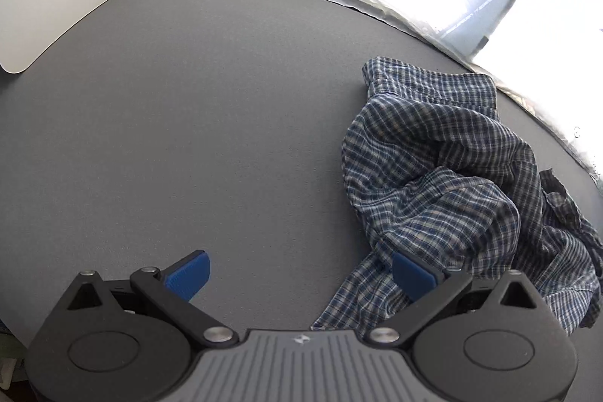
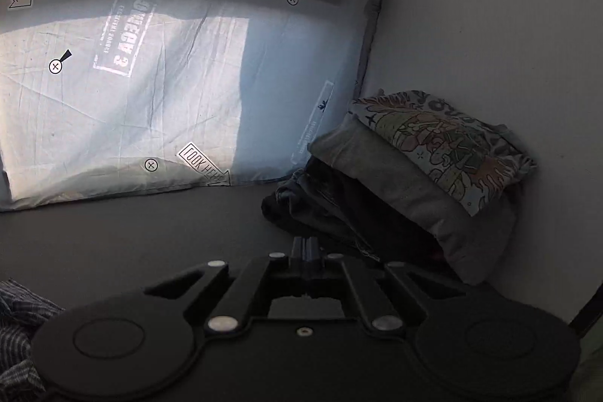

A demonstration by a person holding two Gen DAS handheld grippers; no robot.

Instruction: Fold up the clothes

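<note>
Your left gripper (image 1: 297,270) is spread beside the crumpled shirt (image 1: 452,183) at lower right, ready to pinch an edge; your right gripper (image 2: 307,247) is pressed together, empty, near the folded stack (image 2: 414,176).

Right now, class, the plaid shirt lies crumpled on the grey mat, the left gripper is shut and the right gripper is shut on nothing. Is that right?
One thing is wrong: the left gripper is open, not shut. The left wrist view shows its blue pads wide apart, one at the edge of the crumpled plaid shirt on the grey mat. The right gripper is indeed shut on nothing, as the right wrist view shows.
</note>
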